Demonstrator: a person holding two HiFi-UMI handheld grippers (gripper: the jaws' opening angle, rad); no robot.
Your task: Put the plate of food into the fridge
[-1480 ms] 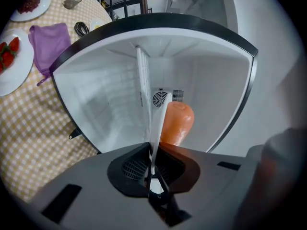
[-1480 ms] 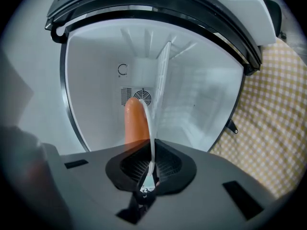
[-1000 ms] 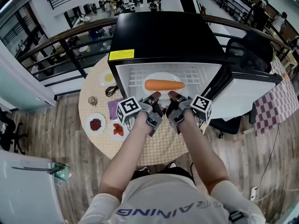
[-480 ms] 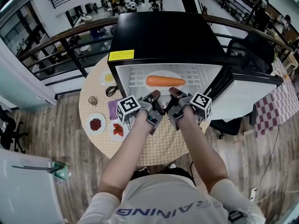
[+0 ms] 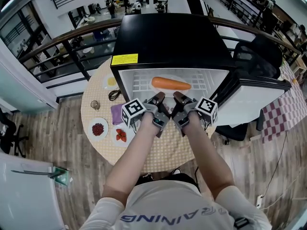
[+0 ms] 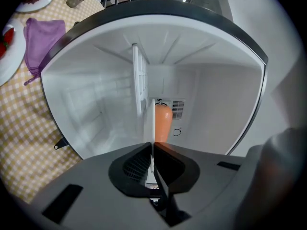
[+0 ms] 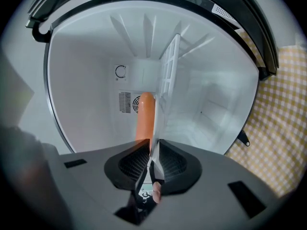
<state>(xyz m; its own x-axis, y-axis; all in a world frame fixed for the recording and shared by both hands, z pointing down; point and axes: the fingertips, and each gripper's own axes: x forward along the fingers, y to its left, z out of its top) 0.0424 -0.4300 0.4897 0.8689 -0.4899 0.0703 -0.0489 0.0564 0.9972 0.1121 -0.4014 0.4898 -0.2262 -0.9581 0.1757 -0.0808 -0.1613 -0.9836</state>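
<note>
A white plate [image 5: 186,79] with a long orange carrot [image 5: 171,84] on it lies flat inside the open black mini fridge [image 5: 168,37], over its white wire shelf. My left gripper [image 5: 159,98] and right gripper [image 5: 177,97] sit side by side at the plate's near rim, each shut on it. In the left gripper view the plate [image 6: 149,123] shows edge-on between the jaws of the left gripper [image 6: 152,150], with the carrot [image 6: 163,121] beyond. The right gripper view shows the same plate [image 7: 156,128] and carrot [image 7: 145,116] past the right gripper [image 7: 152,155].
The fridge door [image 5: 254,97] hangs open to the right. The fridge stands on a round checked table [image 5: 158,150]. To the left lie a purple cloth [image 5: 117,113], a plate of strawberries [image 5: 120,135], a plate of red beans [image 5: 98,128] and a small glass [image 5: 95,103].
The plate with the carrot has gone slightly deeper into the fridge, and both grippers have moved forward with it.
</note>
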